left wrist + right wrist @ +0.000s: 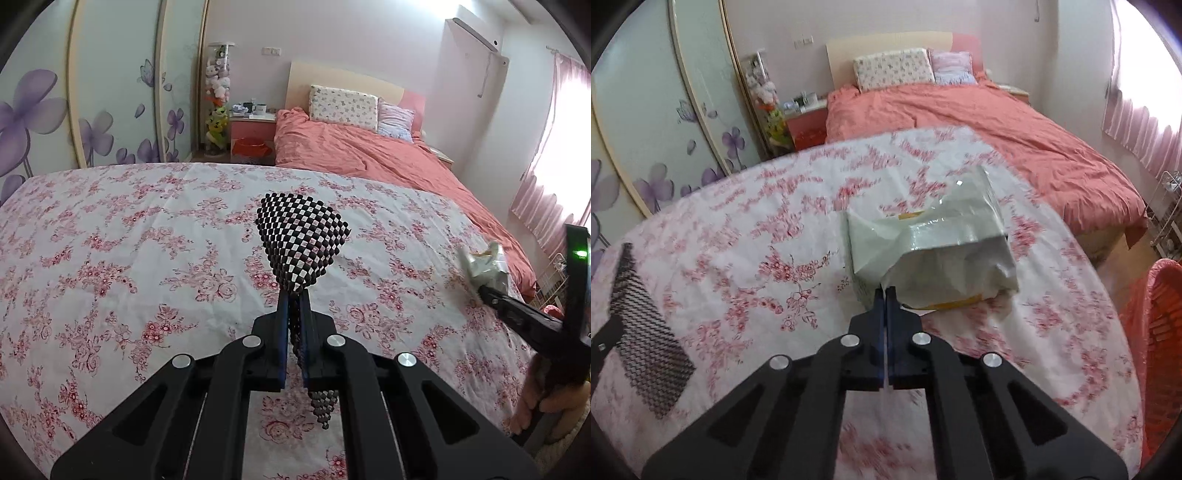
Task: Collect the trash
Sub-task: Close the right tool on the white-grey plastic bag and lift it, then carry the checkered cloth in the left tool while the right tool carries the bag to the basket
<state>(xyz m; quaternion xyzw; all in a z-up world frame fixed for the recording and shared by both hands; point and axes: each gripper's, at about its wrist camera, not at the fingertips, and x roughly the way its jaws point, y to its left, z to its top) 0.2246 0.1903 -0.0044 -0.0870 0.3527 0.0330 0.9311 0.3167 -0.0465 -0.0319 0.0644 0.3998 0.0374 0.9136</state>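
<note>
My left gripper (294,295) is shut on a black-and-white checkered beaded mat (303,236) and holds it up above the floral tablecloth (110,258). The mat also shows at the far left of the right wrist view (642,354). My right gripper (885,291) is shut on a crumpled pale plastic package with yellow inside (934,243) and holds it above the cloth. In the left wrist view the right gripper (484,291) and its package (484,264) are at the right edge.
A bed with a coral duvet (351,147) and pillows lies beyond the table. A pink nightstand (253,129) with mugs stands by the wardrobe doors (110,92). An orange mesh basket (1160,332) is at the right edge of the table.
</note>
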